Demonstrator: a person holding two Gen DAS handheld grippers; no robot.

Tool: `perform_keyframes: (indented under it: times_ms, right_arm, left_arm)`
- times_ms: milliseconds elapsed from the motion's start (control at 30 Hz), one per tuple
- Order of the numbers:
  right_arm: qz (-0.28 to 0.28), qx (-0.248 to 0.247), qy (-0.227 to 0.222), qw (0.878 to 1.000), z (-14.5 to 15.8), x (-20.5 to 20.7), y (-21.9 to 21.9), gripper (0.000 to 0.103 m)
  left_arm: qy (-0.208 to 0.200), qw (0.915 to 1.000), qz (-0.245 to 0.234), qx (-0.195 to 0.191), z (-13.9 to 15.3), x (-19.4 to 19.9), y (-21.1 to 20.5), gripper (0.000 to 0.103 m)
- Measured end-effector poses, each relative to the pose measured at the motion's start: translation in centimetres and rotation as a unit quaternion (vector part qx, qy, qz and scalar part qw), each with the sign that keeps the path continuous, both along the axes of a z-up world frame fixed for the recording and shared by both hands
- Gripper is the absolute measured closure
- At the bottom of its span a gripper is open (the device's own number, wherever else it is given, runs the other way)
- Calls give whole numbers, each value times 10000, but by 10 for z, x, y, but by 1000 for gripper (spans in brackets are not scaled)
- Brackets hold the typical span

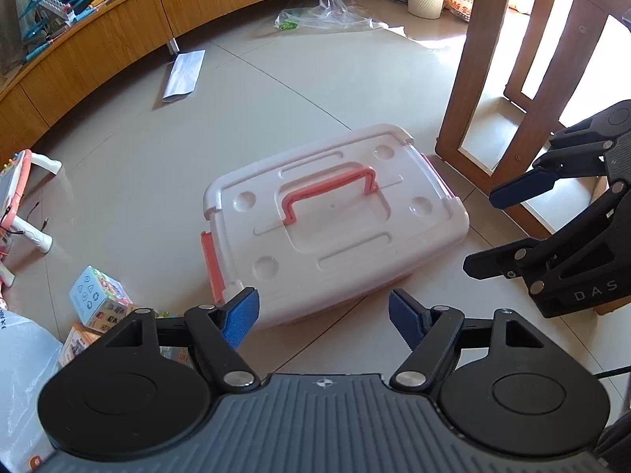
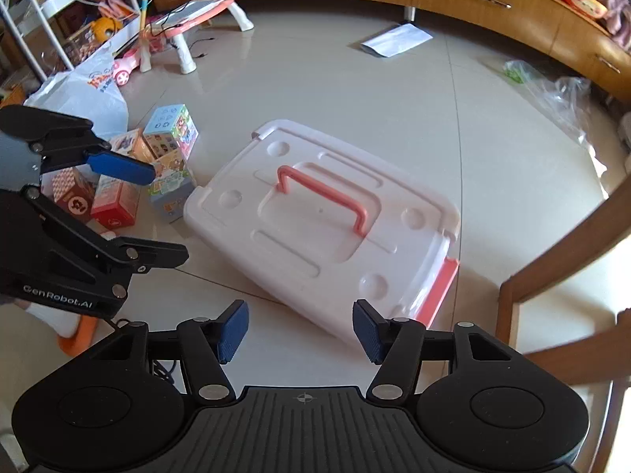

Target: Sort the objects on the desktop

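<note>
Left wrist view: the left gripper (image 1: 323,315) hangs above the floor with its jaws apart and nothing between them; its blue ribbed pads (image 1: 240,309) are bare. Just beyond them sits the storage box (image 1: 335,220), a white moulded plastic bin with rounded corners, its lid shut, dimpled with round recesses and long slots, a salmon-pink carry handle (image 1: 329,191) lying across the lid's middle and a pink side latch (image 1: 213,264) on the near-left edge. To the right of the claw the right gripper (image 1: 491,232) shows in black, its fingers spread. Left of the claw lie printed cardboard toy cartons (image 1: 98,299) and a white plastic bag (image 1: 23,358). Farther ahead, a white envelope (image 1: 183,75) and a crumpled clear bag (image 1: 327,13) rest on the glossy cream floor tiles (image 1: 138,165), with a wooden chair frame (image 1: 508,79) to the right.

Right wrist view: the right gripper (image 2: 300,329) is likewise open and empty, the box (image 2: 323,228) just ahead, cartons (image 2: 169,146) to its left.
</note>
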State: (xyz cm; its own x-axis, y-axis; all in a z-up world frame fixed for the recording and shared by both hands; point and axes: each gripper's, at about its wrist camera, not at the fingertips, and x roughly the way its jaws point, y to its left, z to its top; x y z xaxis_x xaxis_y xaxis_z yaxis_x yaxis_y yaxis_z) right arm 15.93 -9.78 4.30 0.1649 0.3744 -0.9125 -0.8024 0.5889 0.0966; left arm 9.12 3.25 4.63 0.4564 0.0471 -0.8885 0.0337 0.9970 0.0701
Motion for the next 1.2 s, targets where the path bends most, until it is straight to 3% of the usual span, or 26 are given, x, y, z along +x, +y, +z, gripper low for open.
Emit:
perform_keyframes:
  times_ms: [200,300,433,567,767,1200]
  right_arm:
    - [-1234,113,102,9922,3,-47,-24,47]
    - [-1847,176,169,9825,-4,-71,-35,46]
    - [-2547,340,154,9663,-14,-102,-45,46]
    - [-2824,329,98,9587,-19,-127,-49,39]
    - [-3181,56,-233,9477,-32,-147,-51,37]
    - [-3336,-440,-190,9415,-77,-141,-44,36]
  left_arm:
    - [-103,9999,-13,40,14,-44,-21,24]
    - [-144,9998,-34,156,18,-62,-31,18]
    - [-208,9994,22,290,25,-87,-38,16]
    - [-197,9992,164,297,25,-105,-38,12]
    - [-236,9984,349,367,9,-116,-42,9]
    - [-84,9979,439,462,-44,-110,-39,9]
